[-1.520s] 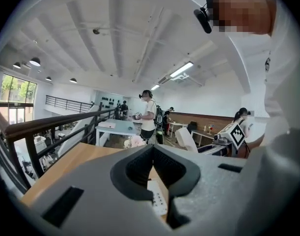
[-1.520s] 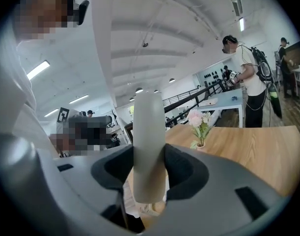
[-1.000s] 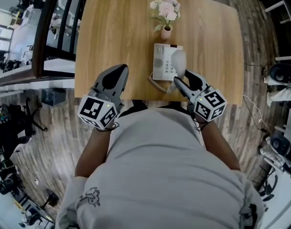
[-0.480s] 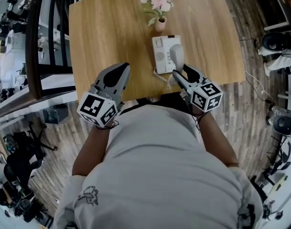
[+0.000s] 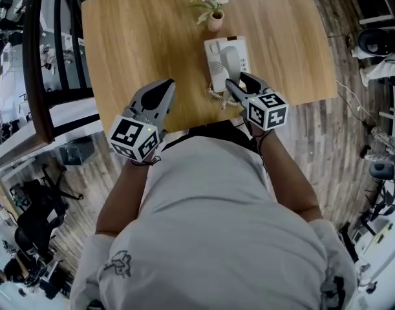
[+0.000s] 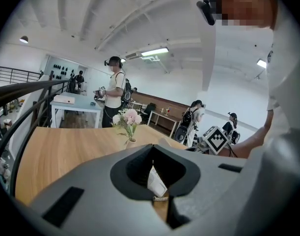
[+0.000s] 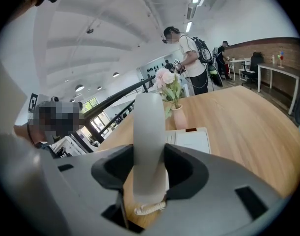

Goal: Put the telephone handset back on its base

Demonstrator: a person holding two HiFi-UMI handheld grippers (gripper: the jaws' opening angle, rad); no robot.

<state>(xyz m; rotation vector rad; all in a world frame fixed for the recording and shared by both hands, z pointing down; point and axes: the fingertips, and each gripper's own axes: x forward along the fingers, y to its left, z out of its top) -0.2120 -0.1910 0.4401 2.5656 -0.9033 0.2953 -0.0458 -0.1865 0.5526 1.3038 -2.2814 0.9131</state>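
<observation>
Right gripper point(image 5: 236, 88) is clamped on the lower end of the handset point(image 5: 232, 62); its own view shows the white grip squeezed between both jaws and the coiled cord point(image 7: 150, 208) hanging out below.

From the head view the handset is lined up lengthwise over the base point(image 5: 213, 60), which sits on the tabletop point(image 5: 145, 37) just in front of the flower vase point(image 5: 214, 19). Can't tell whether it is touching the cradle or hovering just above.

Left gripper point(image 5: 162, 90) is jaws together, empty, parked above the tabletop edge and well apart from the phone.

Judgement: transport and alignment are basically done. Left to do: seat the handset fully, release, back off.
</observation>
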